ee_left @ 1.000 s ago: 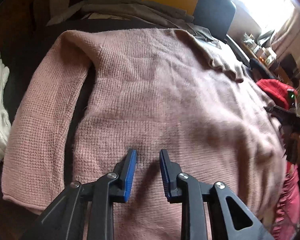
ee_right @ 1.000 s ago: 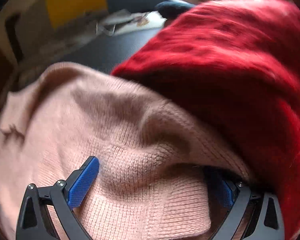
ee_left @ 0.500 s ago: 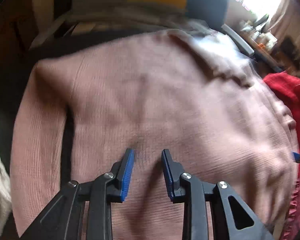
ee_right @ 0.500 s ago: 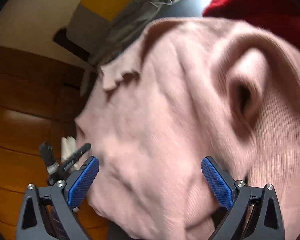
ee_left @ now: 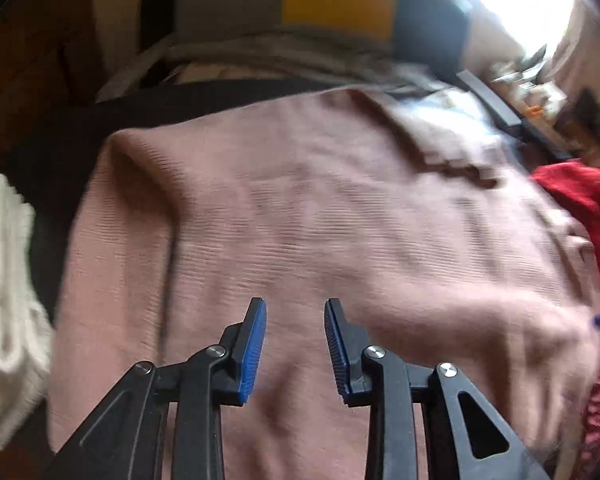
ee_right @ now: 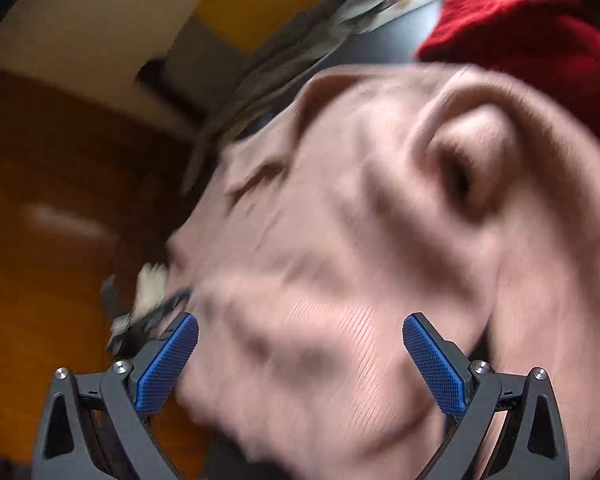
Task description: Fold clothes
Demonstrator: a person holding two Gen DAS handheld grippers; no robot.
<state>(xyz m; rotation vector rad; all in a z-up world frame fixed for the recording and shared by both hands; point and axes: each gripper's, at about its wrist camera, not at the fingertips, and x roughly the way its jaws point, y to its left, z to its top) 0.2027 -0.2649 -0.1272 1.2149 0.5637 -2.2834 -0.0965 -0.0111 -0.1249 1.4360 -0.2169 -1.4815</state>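
Left wrist view has the pink sweater spread flat across a dark surface, one sleeve lying down the left side with a dark gap between it and the body. White knit sits off to the left, a red garment off to the right. The left gripper hangs over the lower middle of the body panel, fingers parted with a narrow gap and nothing between them, pointing up toward the collar.

Right wrist view is blurry, but the right gripper is spread wide with a bunched hump of the pink knit between its pads. Fabric fills the gap, though the pads aren't pressing into it as far as I can make out, so I'd call it released rather than clamped. It's tilted quite a bit, looking across the sweater from its right edge, with the red garment just behind.

My guess is the right side or sleeve is being brought over the body. If so: grab the edge itself rather than a fat wad of knit, because this stuff is stretchy and a loose handful will just drag and wrinkle. The left one could pin the middle so the body doesn't slide along. Keep the pink fabric from snagging on the red piece beside it.
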